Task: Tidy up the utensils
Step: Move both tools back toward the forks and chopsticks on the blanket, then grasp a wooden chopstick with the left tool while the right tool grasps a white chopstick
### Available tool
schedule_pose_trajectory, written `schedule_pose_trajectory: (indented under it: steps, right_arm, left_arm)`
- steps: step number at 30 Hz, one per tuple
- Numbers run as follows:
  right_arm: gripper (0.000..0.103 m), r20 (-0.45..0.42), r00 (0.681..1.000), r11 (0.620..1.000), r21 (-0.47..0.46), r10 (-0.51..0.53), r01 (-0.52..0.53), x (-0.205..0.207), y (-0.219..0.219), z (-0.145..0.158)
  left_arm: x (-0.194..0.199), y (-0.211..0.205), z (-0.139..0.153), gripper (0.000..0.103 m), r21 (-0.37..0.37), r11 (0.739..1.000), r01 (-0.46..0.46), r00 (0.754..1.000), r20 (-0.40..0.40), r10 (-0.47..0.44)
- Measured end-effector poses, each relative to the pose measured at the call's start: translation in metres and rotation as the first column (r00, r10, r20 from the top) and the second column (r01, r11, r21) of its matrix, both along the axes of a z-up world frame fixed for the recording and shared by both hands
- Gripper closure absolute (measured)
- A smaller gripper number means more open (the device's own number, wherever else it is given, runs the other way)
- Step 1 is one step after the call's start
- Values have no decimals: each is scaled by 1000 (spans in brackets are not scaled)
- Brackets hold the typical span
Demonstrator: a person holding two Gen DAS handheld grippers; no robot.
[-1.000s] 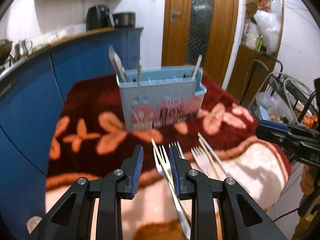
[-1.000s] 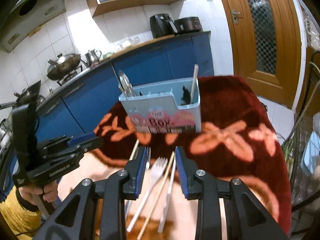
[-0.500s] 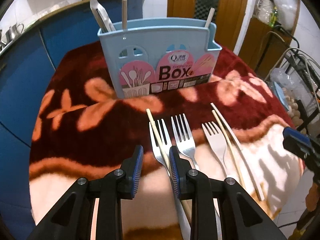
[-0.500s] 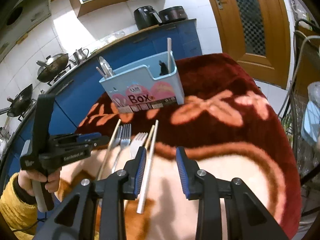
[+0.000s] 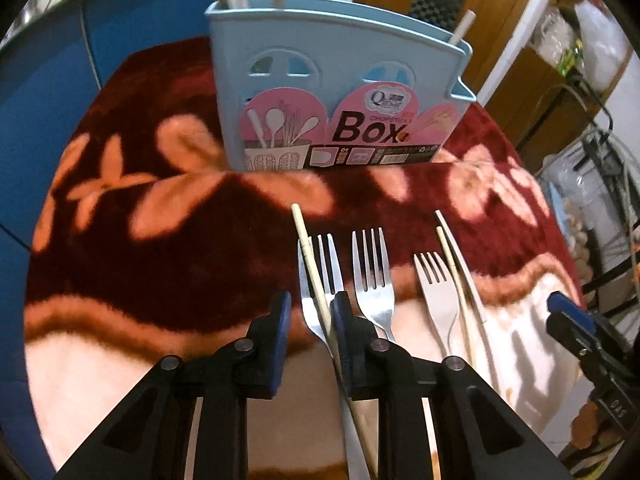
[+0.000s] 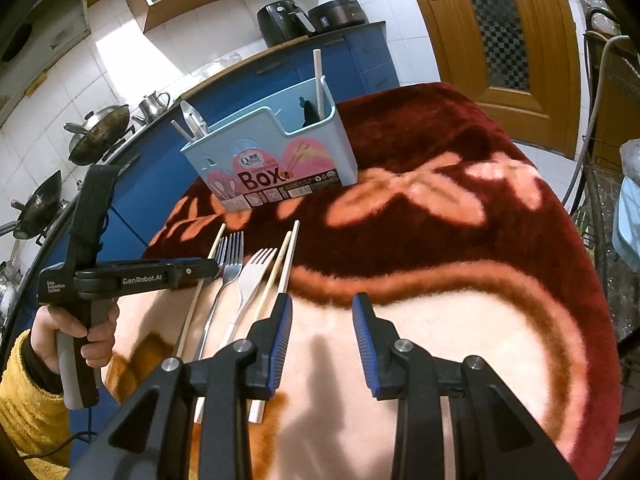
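Observation:
A light blue utensil box [image 5: 340, 80] with a pink "Box" label stands on the red flowered blanket [image 5: 160, 240]; it also shows in the right wrist view [image 6: 276, 152] and holds a few utensils. Three forks and several chopsticks lie in front of it. My left gripper [image 5: 310, 312] is open, low over the leftmost fork [image 5: 320, 268] and the wooden chopstick [image 5: 308, 252] crossing it; both lie between its fingers. My right gripper [image 6: 322, 316] is open and empty over the blanket, right of a white chopstick [image 6: 286, 268]. The left gripper also shows in the right wrist view [image 6: 200, 270].
Middle fork [image 5: 372, 272] and right fork [image 5: 434, 288] lie with two chopsticks [image 5: 460, 272] on the right. Blue kitchen cabinets [image 6: 248, 76] stand behind the table, a wooden door [image 6: 500, 32] to the right. Wire rack [image 5: 600, 200] beside the table's right edge.
My left gripper has dropped and moved forward onto the leftmost fork and chopstick. My right gripper has shifted right, off the utensils, over bare blanket.

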State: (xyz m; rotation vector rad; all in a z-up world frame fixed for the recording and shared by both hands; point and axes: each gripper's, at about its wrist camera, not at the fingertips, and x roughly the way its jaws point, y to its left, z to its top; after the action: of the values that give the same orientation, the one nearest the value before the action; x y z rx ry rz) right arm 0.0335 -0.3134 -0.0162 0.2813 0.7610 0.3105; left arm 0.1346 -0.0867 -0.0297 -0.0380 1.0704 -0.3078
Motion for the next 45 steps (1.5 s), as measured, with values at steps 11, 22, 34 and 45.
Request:
schedule_pose_trajectory:
  steps: [11, 22, 34, 45]
  right_arm:
    - [69, -15, 999, 999, -12, 44, -44, 11, 14, 6]
    - [76, -143, 976, 975, -131, 163, -182, 38, 49, 8]
    - [79, -317, 925, 936, -210, 208, -282, 55, 72, 3]
    - [81, -391, 896, 919, -234, 209, -317, 72, 82, -2]
  left_arm:
    - [-6, 20, -4, 96, -62, 997, 39, 999, -7, -39]
    - [20, 27, -9, 95, -113, 993, 22, 992, -122, -36]
    - [19, 36, -12, 98, -161, 986, 49, 983, -165, -76]
    - [18, 31, -11, 98, -116, 989, 96, 973, -197, -118]
